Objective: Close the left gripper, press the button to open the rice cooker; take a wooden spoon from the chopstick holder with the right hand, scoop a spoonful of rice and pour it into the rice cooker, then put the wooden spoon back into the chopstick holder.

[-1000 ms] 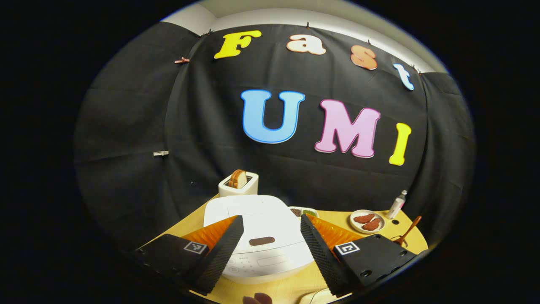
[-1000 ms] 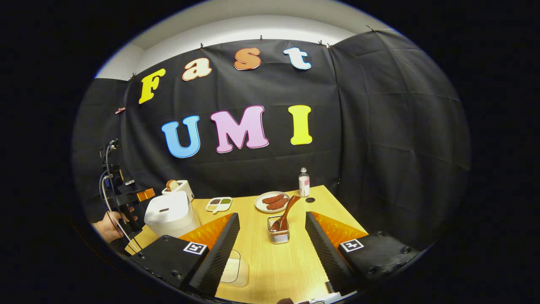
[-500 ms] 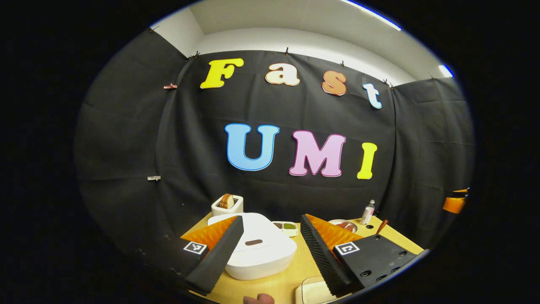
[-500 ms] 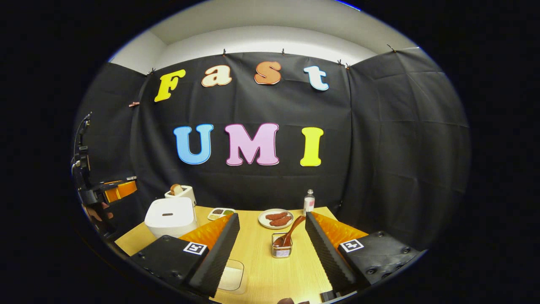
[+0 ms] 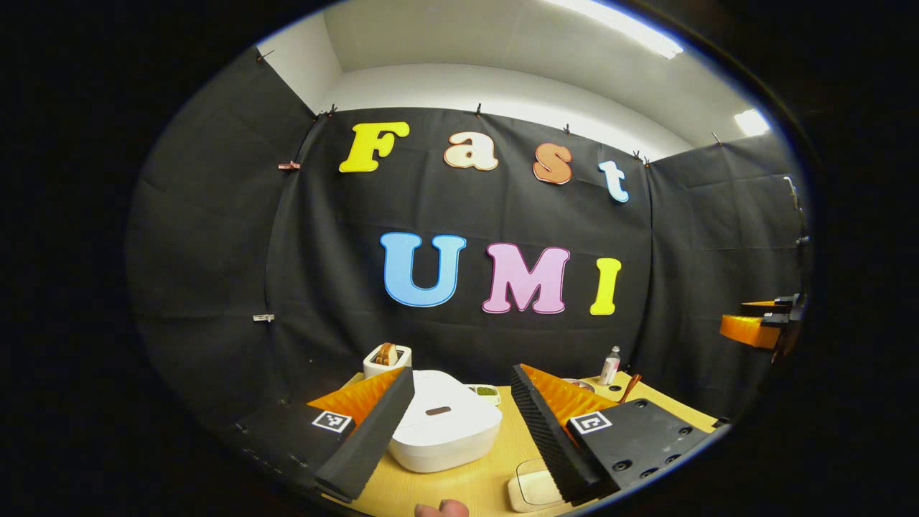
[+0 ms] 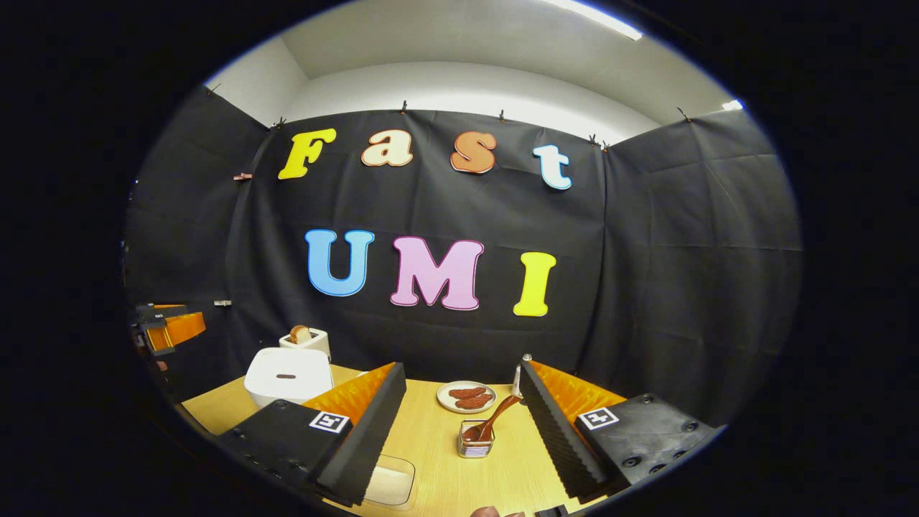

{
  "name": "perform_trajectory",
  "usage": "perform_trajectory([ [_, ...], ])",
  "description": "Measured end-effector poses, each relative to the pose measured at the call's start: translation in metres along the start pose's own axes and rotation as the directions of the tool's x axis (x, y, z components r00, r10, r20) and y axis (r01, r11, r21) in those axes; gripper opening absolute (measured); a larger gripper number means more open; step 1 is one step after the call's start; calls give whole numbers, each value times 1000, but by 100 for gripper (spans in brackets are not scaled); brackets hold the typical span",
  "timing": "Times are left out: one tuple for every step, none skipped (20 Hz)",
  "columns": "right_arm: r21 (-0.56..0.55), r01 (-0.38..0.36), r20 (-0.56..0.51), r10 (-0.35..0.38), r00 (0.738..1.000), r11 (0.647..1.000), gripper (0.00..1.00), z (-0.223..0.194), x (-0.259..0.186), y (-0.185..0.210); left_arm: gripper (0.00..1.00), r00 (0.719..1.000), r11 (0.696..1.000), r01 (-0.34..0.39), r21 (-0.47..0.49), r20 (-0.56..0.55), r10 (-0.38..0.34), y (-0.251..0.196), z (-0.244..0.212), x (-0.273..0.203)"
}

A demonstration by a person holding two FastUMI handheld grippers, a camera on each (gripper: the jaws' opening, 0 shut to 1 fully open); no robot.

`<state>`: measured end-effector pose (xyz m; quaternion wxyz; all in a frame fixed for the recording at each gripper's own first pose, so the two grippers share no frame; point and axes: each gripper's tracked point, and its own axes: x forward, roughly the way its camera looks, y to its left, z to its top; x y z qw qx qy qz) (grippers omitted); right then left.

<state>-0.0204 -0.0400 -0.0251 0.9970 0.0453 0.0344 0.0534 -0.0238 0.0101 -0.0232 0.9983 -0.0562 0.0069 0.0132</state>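
Observation:
The white rice cooker (image 5: 441, 431) stands shut on the wooden table (image 5: 459, 485), its dark lid button (image 5: 437, 411) facing up. My left gripper (image 5: 462, 372) hovers open, back from and above the cooker, touching nothing. In the right gripper view the cooker (image 6: 287, 377) sits at the far left. A wire chopstick holder (image 6: 476, 441) holds the wooden spoon (image 6: 497, 422), which leans to the right. My right gripper (image 6: 462, 366) is open and held high, well short of the holder. A clear container (image 6: 388, 482) lies low on the left, partly hidden by a finger.
A toaster (image 5: 388, 357) with bread stands behind the cooker, and a small seasoning dish (image 5: 487, 391) lies beside it. A plate of sausages (image 6: 467, 396) and a small bottle (image 5: 611, 365) sit at the back. The other gripper (image 5: 761, 327) hangs at the far right.
Both grippers have risen and drawn back from the table, tilting upward; the cooker and holder now look smaller and lower. Both stayed open.

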Motion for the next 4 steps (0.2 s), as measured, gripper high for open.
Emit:
perform_trajectory([
  [2,0,0,0,1000,1000,99,-1,-1,2,94,1000,1000,-4,13,5,4,3,2,-2],
  [7,-2,-6,2,1000,1000,99,-2,0,3,94,1000,1000,-7,25,6,6,4,3,-3],
  [12,-5,-12,5,1000,1000,99,-4,0,6,94,1000,999,-5,33,1,5,3,1,-5],
  [17,-8,-15,9,1000,1000,99,-4,1,7,94,1000,999,-6,33,-8,6,2,0,-5],
])
